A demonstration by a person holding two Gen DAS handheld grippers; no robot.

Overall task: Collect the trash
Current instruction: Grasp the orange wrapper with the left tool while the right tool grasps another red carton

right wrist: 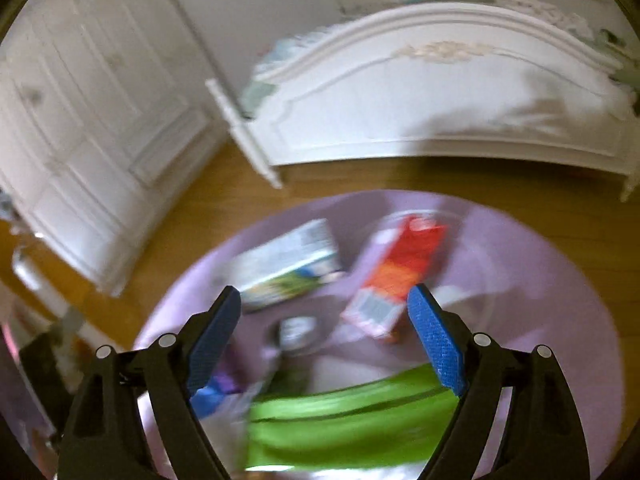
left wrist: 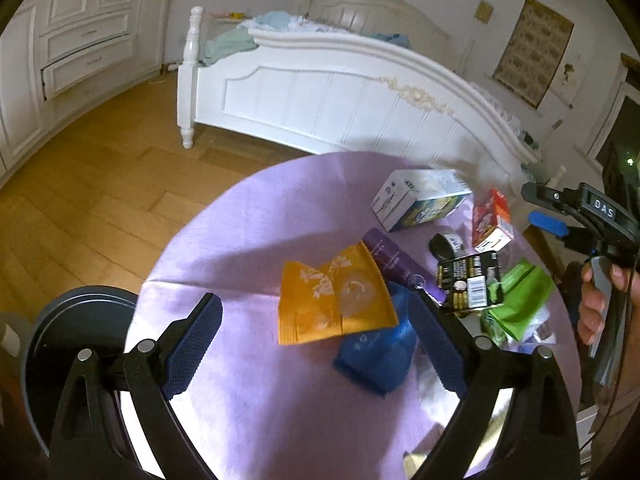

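Left wrist view: the left gripper hung over a round table under a lilac cloth, jaws wide apart, nothing between the pads.
Trash, near: an orange pouch lay flat just beyond the fingers, overlapping a blue packet to its right.
Trash, farther right: a purple packet, a black packet and a green bag lay crowded together.
Trash, far: a white-and-blue box and a red carton lay near the table's far edge.
Right edge: a hand held the right gripper.
Left edge: a dark round bin stood beside the table.
Background: a white bed stood beyond on a wooden floor.

Right wrist view: blurred; the right gripper was spread wide and empty.
Trash: the green bag lay nearest below the fingers, the red carton and the white-and-blue box farther off.
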